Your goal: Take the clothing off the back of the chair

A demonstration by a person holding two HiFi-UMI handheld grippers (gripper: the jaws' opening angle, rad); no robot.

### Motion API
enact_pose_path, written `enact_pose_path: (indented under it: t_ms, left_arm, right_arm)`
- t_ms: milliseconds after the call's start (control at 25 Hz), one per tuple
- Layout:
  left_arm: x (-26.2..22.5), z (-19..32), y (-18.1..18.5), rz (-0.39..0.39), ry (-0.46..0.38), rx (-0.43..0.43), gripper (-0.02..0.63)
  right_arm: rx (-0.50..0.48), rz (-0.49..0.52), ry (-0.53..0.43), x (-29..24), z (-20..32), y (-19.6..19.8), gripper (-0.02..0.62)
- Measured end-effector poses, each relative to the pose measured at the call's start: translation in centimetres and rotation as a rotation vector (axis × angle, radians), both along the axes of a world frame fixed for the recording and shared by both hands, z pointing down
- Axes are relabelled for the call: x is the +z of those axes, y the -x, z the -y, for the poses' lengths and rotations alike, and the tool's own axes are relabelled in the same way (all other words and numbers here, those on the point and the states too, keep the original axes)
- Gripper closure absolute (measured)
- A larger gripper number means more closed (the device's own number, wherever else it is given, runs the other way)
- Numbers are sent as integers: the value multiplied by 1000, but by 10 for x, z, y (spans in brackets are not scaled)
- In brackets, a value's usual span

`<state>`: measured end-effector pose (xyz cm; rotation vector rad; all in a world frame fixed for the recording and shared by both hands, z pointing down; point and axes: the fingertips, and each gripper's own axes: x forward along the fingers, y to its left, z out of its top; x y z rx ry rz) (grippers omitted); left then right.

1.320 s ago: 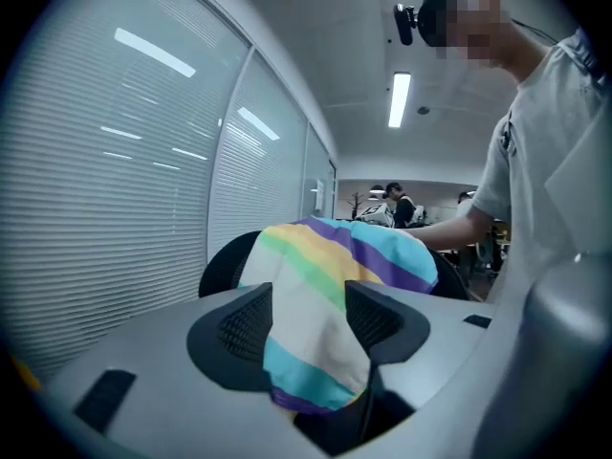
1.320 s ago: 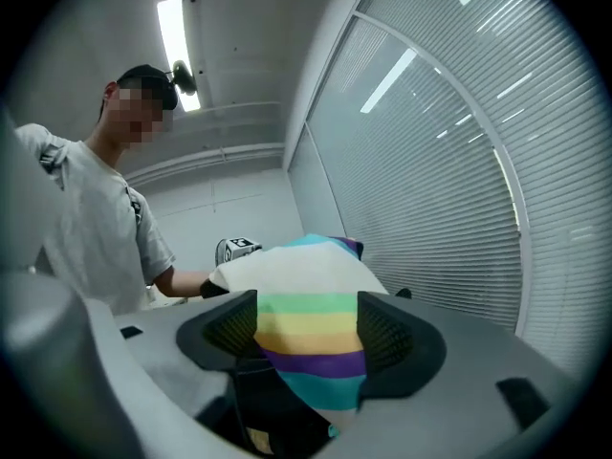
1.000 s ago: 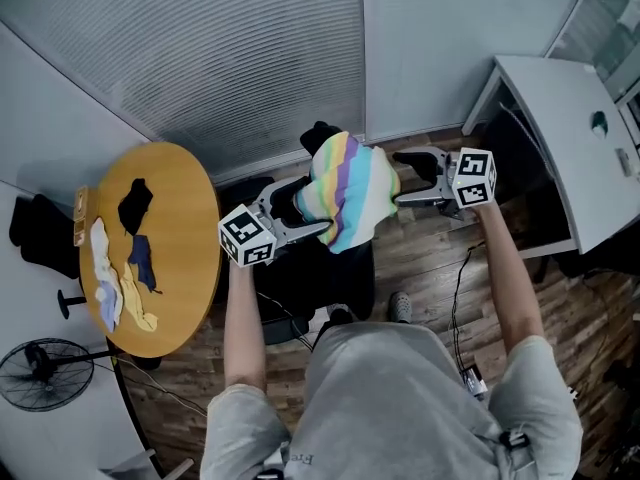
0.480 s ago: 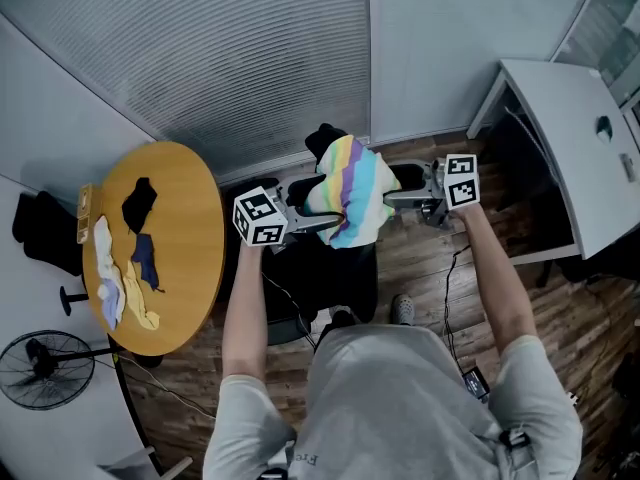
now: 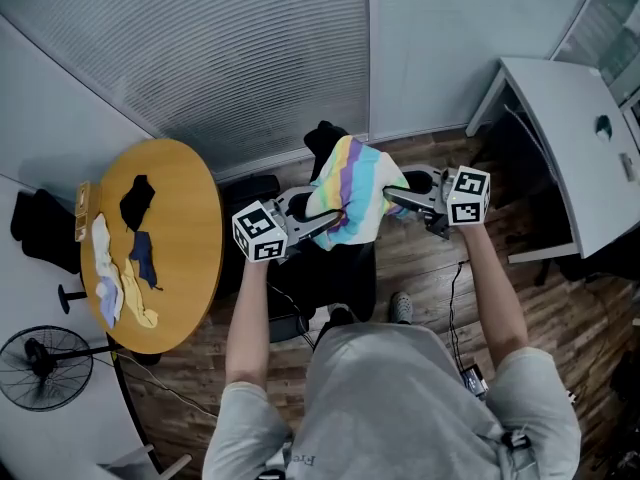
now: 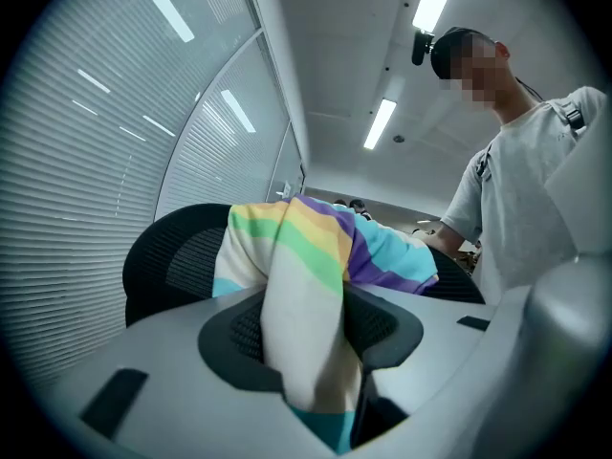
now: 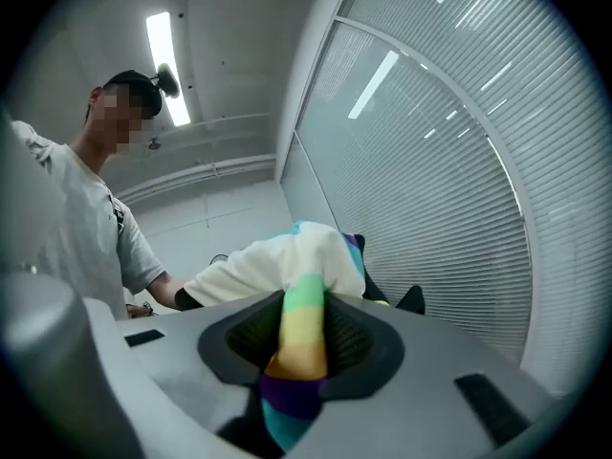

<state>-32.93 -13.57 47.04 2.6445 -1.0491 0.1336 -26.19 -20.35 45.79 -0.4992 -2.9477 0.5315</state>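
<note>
The left tongs (image 6: 308,331) are clamped on a fold of the striped shirt (image 6: 320,242). Their jaws have just been closing, and the left gripper view shows white and teal cloth squeezed between the two dark pads (image 6: 234,325), with a bit hanging out below. The right tongs (image 7: 301,338) have just been closing too, and they pinch another fold of the same shirt. A narrow roll of green, yellow, purple and teal stripes runs down between their pads (image 7: 359,338).

In the head view the shirt sits at the centre of the frame, draped over the top of the black chair (image 5: 322,140). The left tongs come in from its lower left and the right tongs from its right, so the shirt lies between the two tips — each one holds an opposite edge. The cloth bunches up above the tongs, and its pastel stripes face the camera. The top of the chair back pokes out black just above the shirt, and the seat shows dark below it.

At the left of the frame stands a round wooden table (image 5: 190,218) with a few small pieces of clothing (image 5: 125,268) lying on it, well apart from the chair.
</note>
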Motion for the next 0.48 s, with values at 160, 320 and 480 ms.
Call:
enact_pose_path:
  t_ms: [160, 320, 480]
  left_arm:
    - [-1, -4, -1, -18, -38, -75, 449]
    - [-4, -4, -2, 26, -33, -183, 471]
    - [-9, -4, 1, 120, -24, -278, 477]
  right_arm:
    - [65, 13, 0, -2, -3, -4, 495]
    - [128, 0, -43, -3, -3, -9, 500]
    - [220, -46, -92, -5, -1, -10, 503]
